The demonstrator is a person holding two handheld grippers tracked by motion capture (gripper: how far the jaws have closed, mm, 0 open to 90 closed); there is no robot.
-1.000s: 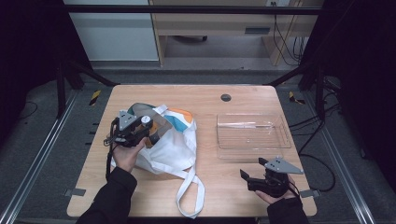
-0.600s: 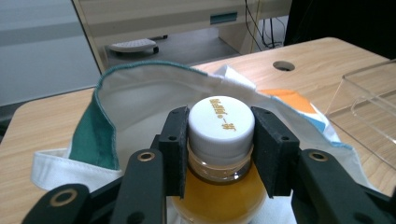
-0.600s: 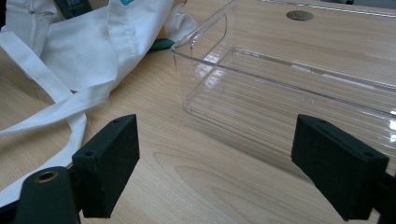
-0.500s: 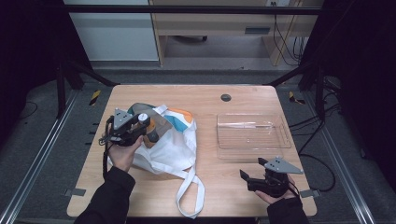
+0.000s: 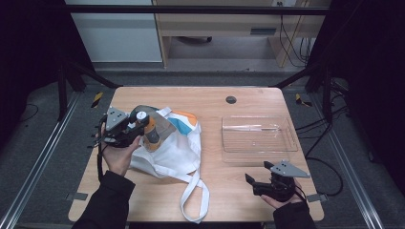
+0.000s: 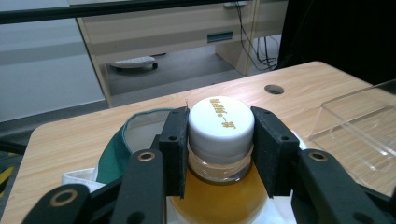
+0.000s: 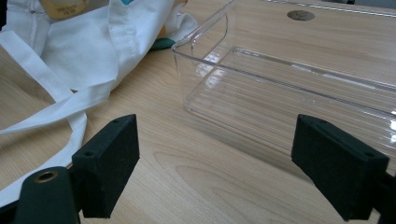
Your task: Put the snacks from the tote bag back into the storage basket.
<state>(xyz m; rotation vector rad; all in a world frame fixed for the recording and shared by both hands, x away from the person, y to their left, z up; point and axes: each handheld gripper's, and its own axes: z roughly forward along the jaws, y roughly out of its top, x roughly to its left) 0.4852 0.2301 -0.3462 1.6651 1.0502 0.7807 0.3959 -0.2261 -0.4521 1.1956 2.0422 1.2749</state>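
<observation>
Left gripper (image 6: 219,154) clamped the bottle (image 6: 219,196) of amber liquid by its white cap (image 6: 219,123), one pad on each side. Left hand (image 5: 117,155) was raised over the white tote bag (image 5: 169,148), the bottle hanging above the bag's mouth. Against a second earlier, bottle and gripper stood higher. Right gripper (image 7: 233,170) rested level near the table's front edge, jaws wide and empty, just short of the clear tray (image 7: 299,88).

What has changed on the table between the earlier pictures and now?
The left tool, shut on the bottle at its white cap, has lifted it a little higher out of the white bag. The right tool stayed open in place, and the clear tray did not move.
</observation>
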